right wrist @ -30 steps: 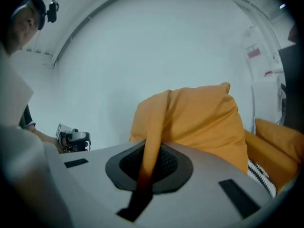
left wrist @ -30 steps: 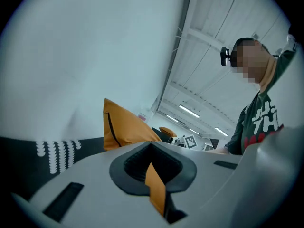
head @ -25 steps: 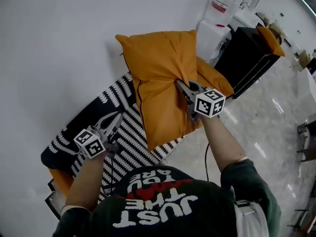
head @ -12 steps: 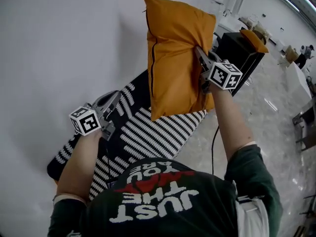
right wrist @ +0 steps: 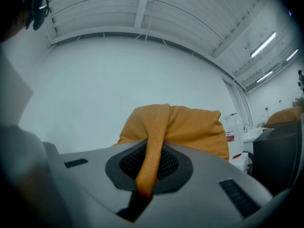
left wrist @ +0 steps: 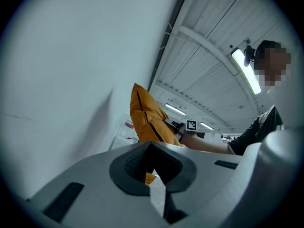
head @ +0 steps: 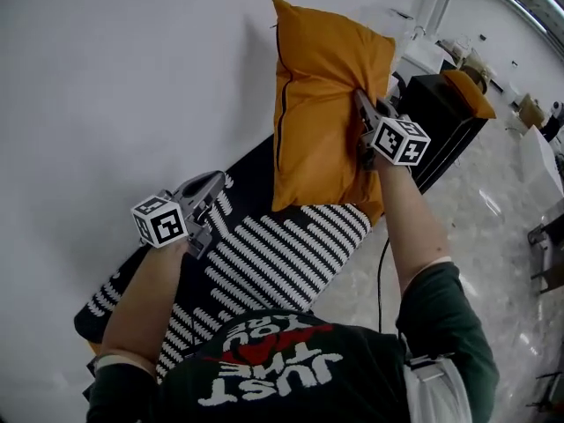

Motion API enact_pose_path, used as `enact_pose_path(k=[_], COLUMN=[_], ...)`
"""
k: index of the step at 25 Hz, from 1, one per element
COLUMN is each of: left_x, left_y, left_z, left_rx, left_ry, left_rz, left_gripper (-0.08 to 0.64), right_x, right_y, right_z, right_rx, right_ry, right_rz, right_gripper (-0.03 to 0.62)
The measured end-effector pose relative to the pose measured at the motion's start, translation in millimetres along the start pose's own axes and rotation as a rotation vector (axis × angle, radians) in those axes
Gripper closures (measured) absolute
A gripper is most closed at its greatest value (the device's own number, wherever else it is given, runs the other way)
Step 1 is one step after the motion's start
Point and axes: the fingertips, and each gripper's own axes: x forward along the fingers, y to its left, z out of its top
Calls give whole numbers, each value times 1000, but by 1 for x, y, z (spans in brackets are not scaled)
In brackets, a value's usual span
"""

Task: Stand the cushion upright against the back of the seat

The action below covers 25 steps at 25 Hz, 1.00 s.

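Observation:
An orange cushion (head: 322,122) hangs upright in front of the white wall, above the black seat with white stripes (head: 291,245). My right gripper (head: 361,108) is shut on a fold of its fabric on the right face; in the right gripper view the pinched fold (right wrist: 154,160) runs between the jaws of the right gripper (right wrist: 154,148). My left gripper (head: 214,183) hovers over the seat's left part, apart from the cushion, shut with nothing in it. The left gripper view shows the left gripper (left wrist: 152,146) and, beyond it, the cushion (left wrist: 147,120) side-on.
A black cabinet (head: 441,117) stands right of the seat with another orange cushion (head: 467,91) on top. White appliances stand behind it. The white wall (head: 132,77) runs along the seat's back. Glossy floor (head: 493,227) lies to the right.
The cushion has gone from lying on the seat to hanging upright higher by the wall, carried by my right gripper. My left gripper has risen slightly over the seat.

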Motion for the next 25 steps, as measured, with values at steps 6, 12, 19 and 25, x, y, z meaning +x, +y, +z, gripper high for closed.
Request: enact_pose_path(k=[6,12,19,25], left_x=[96,159,190,186], left_y=[59,97,135,158], left_z=[-32,-76,-154,-211], left_rx=[-100,-156,-279,-367], left_ry=[2,90,219,283], left_rz=[38,18,35,63], left_gripper=[549,549,549,549], right_x=[86,153,168,143], right_y=[-100,-167,-206,-233], right_z=[-81,-170,-297,-422], right_rx=[81,124,247,260], right_ry=[52,116,204,366], right_rz=[22,42,19,-117], right_gripper=[560,560,560,560])
